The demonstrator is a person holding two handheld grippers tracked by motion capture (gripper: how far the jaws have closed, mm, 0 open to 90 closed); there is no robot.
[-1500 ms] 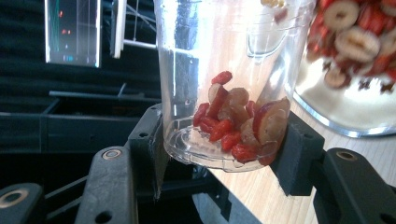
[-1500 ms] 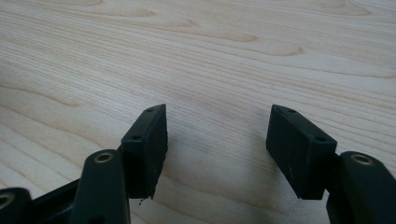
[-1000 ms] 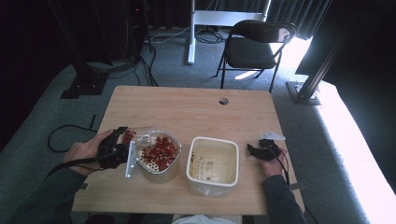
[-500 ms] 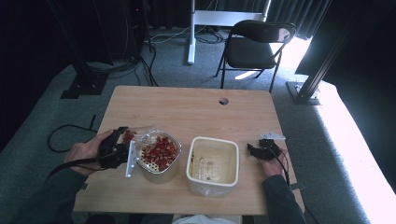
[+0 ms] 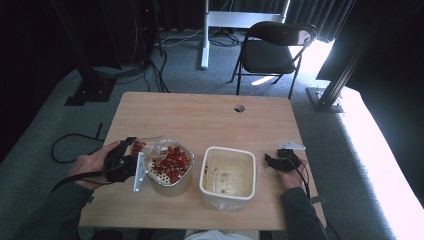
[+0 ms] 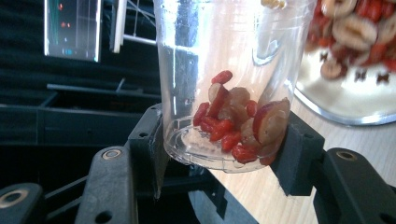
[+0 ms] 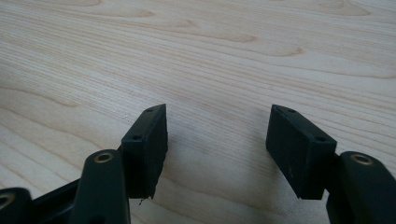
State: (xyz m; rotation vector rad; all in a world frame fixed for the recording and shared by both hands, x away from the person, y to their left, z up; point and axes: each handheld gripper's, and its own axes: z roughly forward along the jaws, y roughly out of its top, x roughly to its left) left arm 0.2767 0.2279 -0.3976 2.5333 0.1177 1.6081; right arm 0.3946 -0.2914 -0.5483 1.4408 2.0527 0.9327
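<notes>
My left gripper (image 5: 136,156) is shut on a clear plastic cup (image 5: 150,147), tipped on its side toward a metal bowl (image 5: 172,188) heaped with red berries and pale dried slices. In the left gripper view the jaws press both sides of the cup's (image 6: 224,70) base, my left gripper (image 6: 224,156) around it. A small pile of berries and slices (image 6: 233,123) lies in the cup, and the bowl (image 6: 355,102) stands just beyond. At the table's right side my right gripper (image 5: 270,161) rests open. Nothing lies between its jaws (image 7: 217,149), just bare wood (image 7: 210,56).
A white square container (image 5: 227,151) stands right of the bowl, near the front edge. The table has a cable hole (image 5: 239,108) at its far side. A black folding chair (image 5: 277,47) stands on the carpet behind. A cable (image 5: 70,145) loops on the floor at left.
</notes>
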